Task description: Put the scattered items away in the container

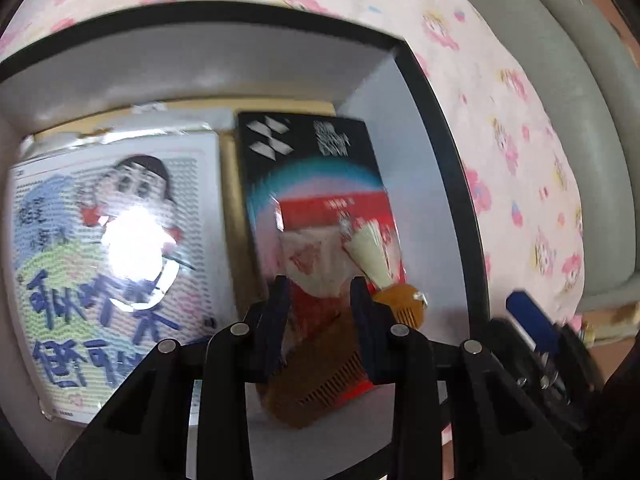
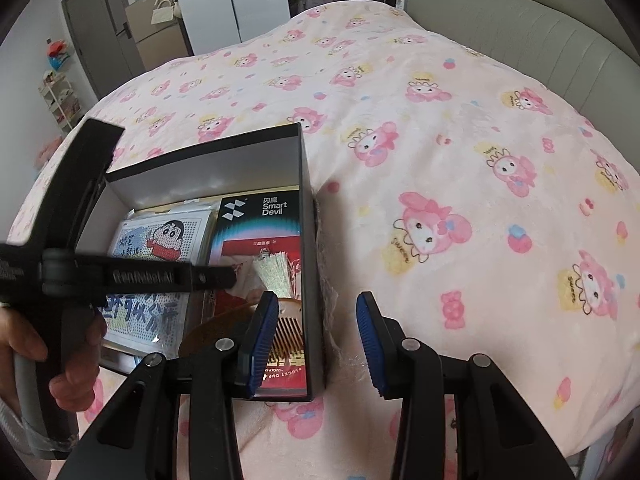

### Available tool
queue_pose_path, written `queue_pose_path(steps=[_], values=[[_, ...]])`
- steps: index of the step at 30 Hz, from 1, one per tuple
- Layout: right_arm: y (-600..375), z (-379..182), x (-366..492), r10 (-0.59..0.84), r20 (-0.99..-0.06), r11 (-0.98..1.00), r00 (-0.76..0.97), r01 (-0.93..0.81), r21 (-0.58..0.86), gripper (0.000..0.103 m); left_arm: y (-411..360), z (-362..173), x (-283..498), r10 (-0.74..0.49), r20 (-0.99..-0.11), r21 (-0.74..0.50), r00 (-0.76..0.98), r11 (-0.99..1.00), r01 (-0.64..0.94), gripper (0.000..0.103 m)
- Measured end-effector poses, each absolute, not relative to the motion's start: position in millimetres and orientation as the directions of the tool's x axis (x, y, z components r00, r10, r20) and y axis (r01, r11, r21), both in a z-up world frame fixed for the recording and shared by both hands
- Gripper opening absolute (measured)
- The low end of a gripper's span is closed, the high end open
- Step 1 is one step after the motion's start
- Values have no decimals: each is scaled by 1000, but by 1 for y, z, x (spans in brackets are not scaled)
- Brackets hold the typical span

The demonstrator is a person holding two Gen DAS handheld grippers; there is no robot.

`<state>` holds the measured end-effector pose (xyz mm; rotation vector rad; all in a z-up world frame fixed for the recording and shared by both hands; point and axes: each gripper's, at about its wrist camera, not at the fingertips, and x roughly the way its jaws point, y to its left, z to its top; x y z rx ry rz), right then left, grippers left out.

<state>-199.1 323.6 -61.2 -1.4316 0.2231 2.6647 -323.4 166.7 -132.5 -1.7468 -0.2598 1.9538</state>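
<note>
While the box (image 2: 308,216) sits on the bed (image 2: 460,140) with its black rim and pale inner walls showing, a person's hand (image 2: 60,360) at the far left of the right wrist view grips the handle of the left gripper (image 1: 320,292), which reaches in over the open top. Furthest left inside the box lies a flat pack with a cartoon boy and blue lettering (image 1: 108,248), glare washing out its middle in the left wrist view. Just beside it to the right lies a black package printed "Smart Devil" (image 2: 260,216), and on that rests a red packet (image 1: 340,208) with a pale tassel (image 1: 370,252) across it. A brown wooden comb (image 1: 320,392) lies at the near end of the box, over the red packet, with its teeth close to the right wall. The left gripper's dark fingers (image 1: 280,308) stand either side of the red packet and comb, narrowly apart; they are closing, yet blur hides whether the pads press on anything. To the right of the box, the right gripper (image 2: 316,340) hangs over the pink cartoon-print blanket, its blue-padded fingers (image 2: 260,340) well apart and holding nothing; the left finger overlaps the box's near right corner and the other stands over bare blanket. A grey padded headboard (image 2: 520,36) closes the far right
</note>
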Motion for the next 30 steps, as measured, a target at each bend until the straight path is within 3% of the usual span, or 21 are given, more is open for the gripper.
queue_pose_path(steps=[6, 14, 30], values=[[320, -66, -198, 13, -843, -983, -539, -162, 88, 36, 167, -134, -314, 561, -828, -547, 11, -802, -240, 31], [310, -56, -181, -14, -823, -977, -568, -169, 133, 36, 102, -72, -265, 662, -726, -626, -186, -749, -217, 32], [249, -20, -126, -177, -758, -966, -628, -38, 257, 37, 78, -24, -176, 567, -723, -495, -394, -824, -276, 41]])
